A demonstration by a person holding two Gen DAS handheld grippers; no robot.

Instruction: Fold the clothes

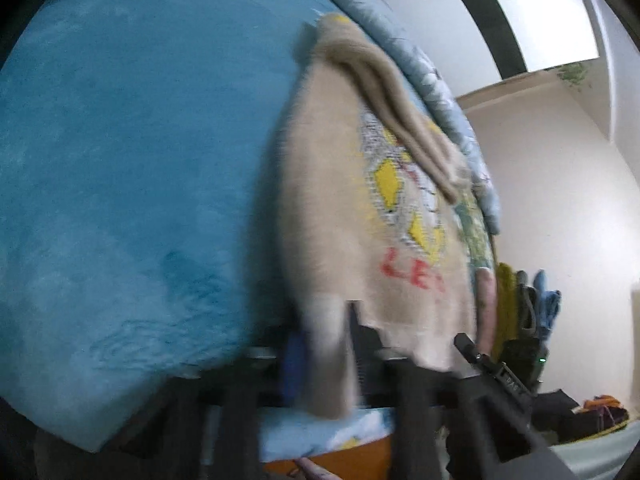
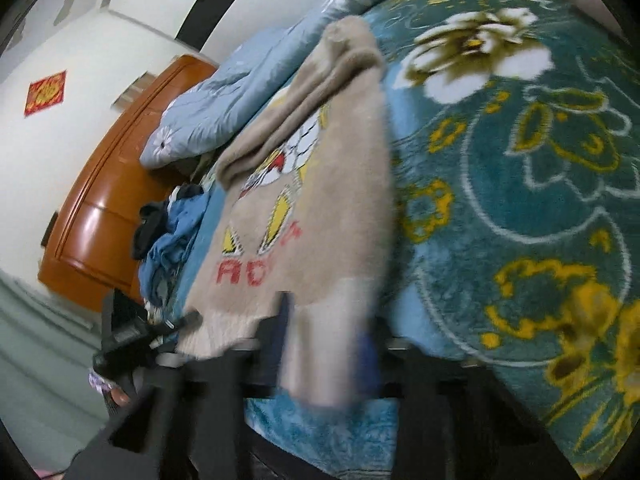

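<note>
A beige sweater point(image 1: 328, 200) with a yellow cartoon print and red letters lies flat on the bed, one sleeve folded across its chest. My left gripper point(image 1: 326, 332) is shut on the sweater's ribbed hem at its near left corner, with cloth pinched between the fingers. In the right wrist view the same sweater point(image 2: 340, 208) stretches away from me, and my right gripper point(image 2: 324, 328) is shut on the hem at the near right corner. Each gripper shows in the other's view: the right gripper point(image 1: 472, 352) and the left gripper point(image 2: 132, 340). Both views are motion-blurred.
A plain teal blanket point(image 1: 120, 160) lies left of the sweater and a teal floral blanket point(image 2: 520, 200) right of it. A pale blue quilt point(image 2: 224, 92) is bunched at the far end by the wooden headboard point(image 2: 100, 200). Loose clothes point(image 2: 168, 236) are piled nearby.
</note>
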